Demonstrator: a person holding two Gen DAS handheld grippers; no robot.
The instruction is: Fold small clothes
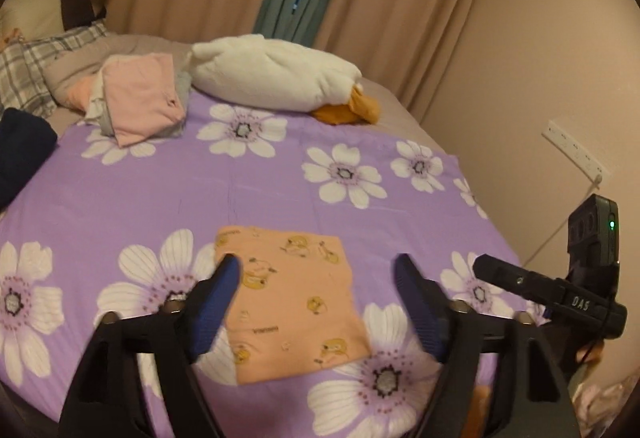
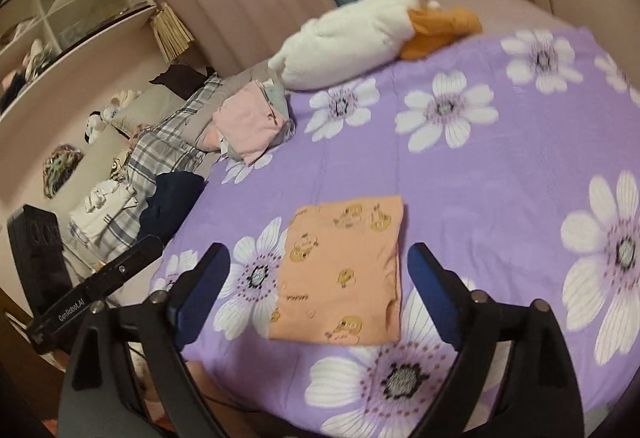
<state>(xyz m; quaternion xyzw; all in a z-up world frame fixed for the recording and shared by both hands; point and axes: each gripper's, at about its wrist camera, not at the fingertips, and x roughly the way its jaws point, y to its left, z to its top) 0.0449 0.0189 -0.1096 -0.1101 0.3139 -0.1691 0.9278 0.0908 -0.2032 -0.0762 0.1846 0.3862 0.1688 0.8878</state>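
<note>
The folded peach baby garment point(image 1: 294, 300) with yellow cartoon prints lies flat on the purple flowered sheet point(image 1: 256, 193). Its tiny printed words are too blurry to read. The left gripper point(image 1: 318, 278) and right gripper point(image 2: 318, 258) hang above it, fingers spread wide, holding nothing. "GenRoboLAI" is printed on the left gripper's body. A stack of folded clothes point(image 2: 254, 121) sits far off by a white plush duck point(image 2: 360, 29).

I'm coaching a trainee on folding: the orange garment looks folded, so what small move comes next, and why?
Probably close the right tongs on the orange duck-print garment and carry it to the folded pile. It already lies as a neat rectangle, and both tongs hang open, holding nothing.
</note>
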